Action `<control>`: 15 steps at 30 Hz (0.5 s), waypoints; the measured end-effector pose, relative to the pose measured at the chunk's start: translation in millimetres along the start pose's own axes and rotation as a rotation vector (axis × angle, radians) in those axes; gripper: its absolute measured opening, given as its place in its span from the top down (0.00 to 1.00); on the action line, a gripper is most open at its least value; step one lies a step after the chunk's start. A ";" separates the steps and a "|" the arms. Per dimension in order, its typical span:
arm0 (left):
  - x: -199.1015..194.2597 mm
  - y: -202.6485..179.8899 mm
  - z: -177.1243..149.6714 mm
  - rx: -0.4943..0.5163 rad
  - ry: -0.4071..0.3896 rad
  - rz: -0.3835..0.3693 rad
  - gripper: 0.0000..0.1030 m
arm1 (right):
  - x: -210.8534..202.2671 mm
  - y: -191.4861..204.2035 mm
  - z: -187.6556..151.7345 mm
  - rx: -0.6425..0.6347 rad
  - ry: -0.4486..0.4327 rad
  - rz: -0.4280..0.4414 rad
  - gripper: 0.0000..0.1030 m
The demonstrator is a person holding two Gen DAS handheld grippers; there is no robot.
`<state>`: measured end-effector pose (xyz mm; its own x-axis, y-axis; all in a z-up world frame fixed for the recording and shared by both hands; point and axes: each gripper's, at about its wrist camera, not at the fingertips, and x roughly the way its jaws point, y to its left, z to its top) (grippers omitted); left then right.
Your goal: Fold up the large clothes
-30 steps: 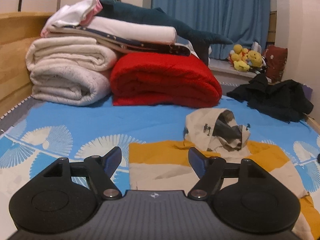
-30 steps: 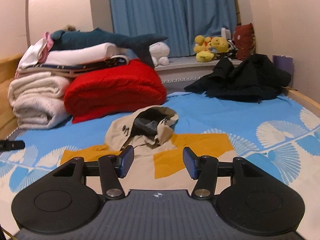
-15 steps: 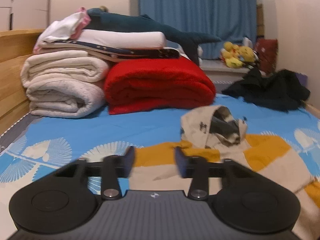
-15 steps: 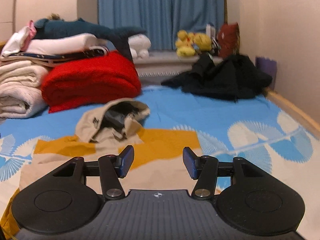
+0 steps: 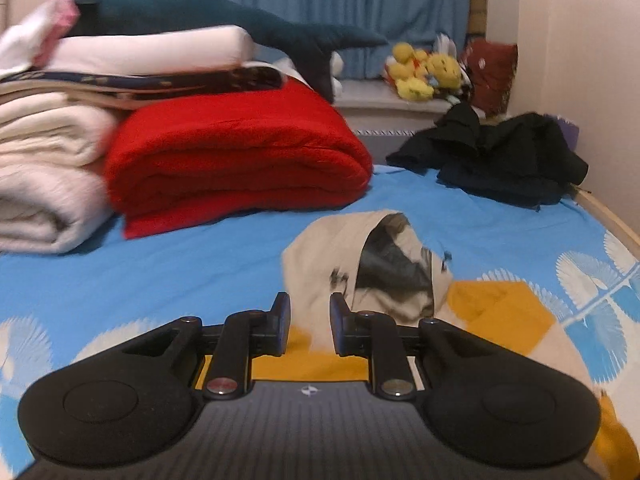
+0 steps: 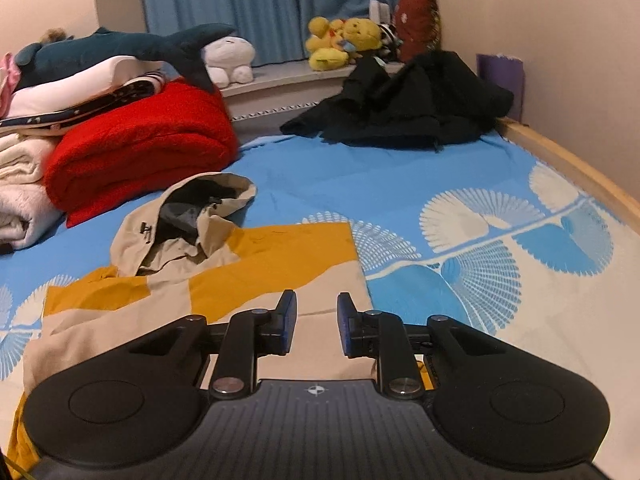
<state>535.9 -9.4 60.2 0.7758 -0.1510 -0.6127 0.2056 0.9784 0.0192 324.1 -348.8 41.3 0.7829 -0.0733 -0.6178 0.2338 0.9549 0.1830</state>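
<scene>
The hoodie (image 6: 248, 264) lies flat on the bed (image 6: 400, 184), hood toward the red blanket (image 5: 240, 160). Both jaw pairs are closing with nothing between them: left hand-held gripper (image 5: 309, 326) before the hood, right hand-held gripper (image 6: 317, 326) over the body panel. Closing above the cloth, they risk pinching air or one thin layer, skewing the fold.

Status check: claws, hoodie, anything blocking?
Both claws, left and right, closing, gripping nothing. Hoodie flat on bed, unfolded. Nothing in the way.
</scene>
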 end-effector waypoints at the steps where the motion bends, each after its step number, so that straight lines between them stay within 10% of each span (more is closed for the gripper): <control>1: 19.3 -5.6 14.7 0.013 0.016 -0.003 0.76 | 3.1 -1.3 0.4 0.007 0.013 0.006 0.77; 4: 79.8 -21.6 52.2 0.017 0.082 -0.031 0.72 | 9.8 -2.6 0.4 0.012 0.037 0.011 0.77; 9: 178.6 -59.8 81.0 0.037 0.166 -0.030 0.36 | 18.8 -4.5 -1.8 -0.011 0.070 0.008 0.71; 15: 267.8 -111.1 74.6 0.204 0.197 0.076 0.36 | 30.3 -11.9 -1.6 0.028 0.096 -0.025 0.71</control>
<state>765.4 -169.1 -47.1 0.6665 -0.0285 -0.7449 0.2823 0.9345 0.2169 344.1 -361.9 19.2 0.7179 -0.0681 -0.6928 0.2702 0.9445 0.1871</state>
